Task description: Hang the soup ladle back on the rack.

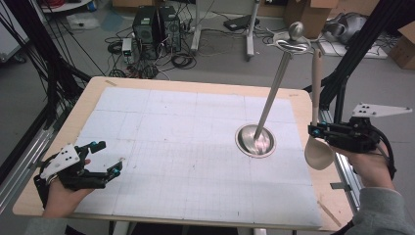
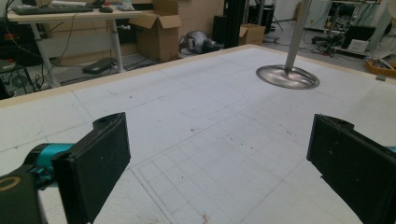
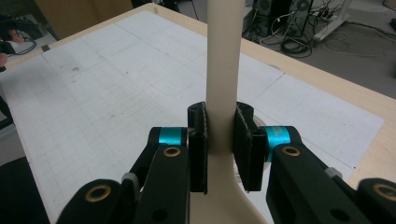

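White gridded tabletop (image 1: 195, 147), metal stand (image 1: 255, 140) at right.
Right gripper (image 3: 220, 144) clamps a beige spoon (image 3: 223, 70) upright beyond the edge; left gripper (image 2: 219, 163) rests wide open, empty.

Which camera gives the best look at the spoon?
The high view: it shows the whole spoon, bowl down, handle up, held by the right gripper. The right gripper view shows just the handle clamped between the fingers. The left gripper view adds nothing on it.

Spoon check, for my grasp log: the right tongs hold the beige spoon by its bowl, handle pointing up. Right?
Not quite. The right tongs are shut on the spoon at its handle, just above the bowl, as the right gripper view shows. The handle does point up.
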`<state>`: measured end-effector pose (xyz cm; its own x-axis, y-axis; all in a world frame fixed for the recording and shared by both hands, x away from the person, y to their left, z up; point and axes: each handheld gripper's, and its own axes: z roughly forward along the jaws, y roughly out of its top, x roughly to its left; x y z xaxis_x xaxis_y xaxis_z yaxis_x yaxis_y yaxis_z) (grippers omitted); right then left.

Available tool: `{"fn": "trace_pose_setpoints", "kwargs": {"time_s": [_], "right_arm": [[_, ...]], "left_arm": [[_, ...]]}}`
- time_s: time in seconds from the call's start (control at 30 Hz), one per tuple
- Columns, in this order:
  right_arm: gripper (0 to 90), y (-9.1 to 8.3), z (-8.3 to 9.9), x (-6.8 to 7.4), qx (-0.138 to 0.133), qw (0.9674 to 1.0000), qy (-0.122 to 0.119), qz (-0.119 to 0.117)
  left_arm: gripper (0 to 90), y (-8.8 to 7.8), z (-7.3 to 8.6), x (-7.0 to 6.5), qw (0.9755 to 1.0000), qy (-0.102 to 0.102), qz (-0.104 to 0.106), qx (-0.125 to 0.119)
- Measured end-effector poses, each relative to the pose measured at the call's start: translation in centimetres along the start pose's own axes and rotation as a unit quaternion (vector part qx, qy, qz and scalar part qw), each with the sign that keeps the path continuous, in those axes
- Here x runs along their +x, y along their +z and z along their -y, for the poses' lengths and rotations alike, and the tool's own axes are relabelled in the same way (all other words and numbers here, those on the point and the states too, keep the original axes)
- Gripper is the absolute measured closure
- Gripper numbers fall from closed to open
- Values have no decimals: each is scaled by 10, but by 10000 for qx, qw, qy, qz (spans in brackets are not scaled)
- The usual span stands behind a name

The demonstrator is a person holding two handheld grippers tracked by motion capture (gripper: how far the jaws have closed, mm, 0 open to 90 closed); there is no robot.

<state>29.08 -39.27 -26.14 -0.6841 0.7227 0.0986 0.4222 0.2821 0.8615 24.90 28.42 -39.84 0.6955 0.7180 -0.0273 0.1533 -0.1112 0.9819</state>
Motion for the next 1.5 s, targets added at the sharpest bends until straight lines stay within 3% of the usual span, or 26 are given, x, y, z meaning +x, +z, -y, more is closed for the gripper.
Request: {"fn": "trace_pose_setpoints", "kwargs": {"time_s": [0.7, 1.3, 1.43, 1.5], "right_arm": [[771, 50, -13, 5, 120, 9999, 58, -53], [767, 70, -15, 5, -61, 9999, -79, 134], [744, 71, -12, 6, -80, 9995, -155, 253], [660, 71, -11, 7, -169, 9994, -141, 253]], "left_arm": [[64, -3, 2, 1, 10000, -22, -33, 7], [64, -7, 1, 2, 10000, -48, -69, -23], [64, -6, 1, 1, 10000, -49, -36, -39], [64, -6, 0, 2, 10000, -40, -37, -51]]}}
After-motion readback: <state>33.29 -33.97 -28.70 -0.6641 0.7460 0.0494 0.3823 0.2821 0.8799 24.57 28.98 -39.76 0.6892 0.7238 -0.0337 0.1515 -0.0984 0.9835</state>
